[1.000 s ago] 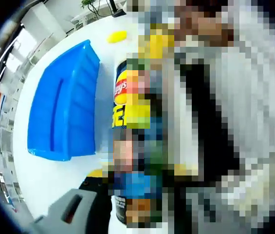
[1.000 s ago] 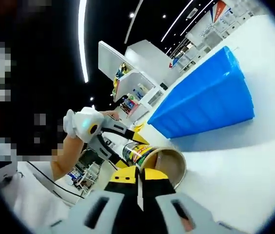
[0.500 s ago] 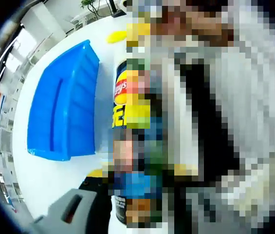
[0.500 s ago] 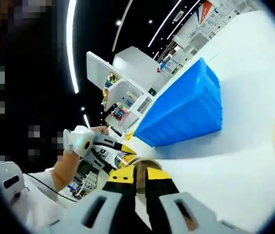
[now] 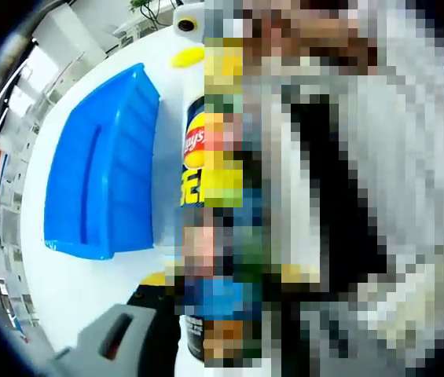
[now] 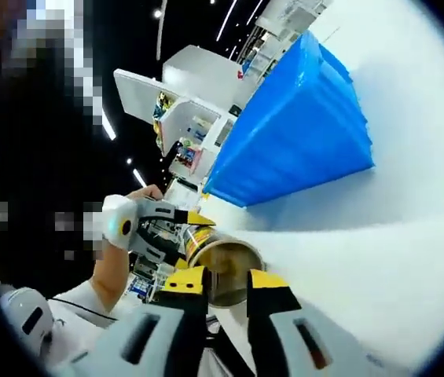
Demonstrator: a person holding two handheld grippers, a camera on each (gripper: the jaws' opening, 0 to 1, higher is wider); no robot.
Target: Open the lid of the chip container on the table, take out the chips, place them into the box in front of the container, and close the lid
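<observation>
While the left claw (image 6: pixel 176 232) grips the chip container (image 6: pixel 223 269), the parted right claw (image 6: pixel 227 281) faces its open mouth.

Legible on the chip container (image 5: pixel 196 157), left gripper view: part of a red and yellow Lay's logo, letters "ays" readable, the rest cut off by mosaic. Below the logo, large yellow characters, cropped and unreadable. In the right gripper view, print on the same container's side and signs on distant shelves (image 6: pixel 184 149), too small and blurred to read.
</observation>
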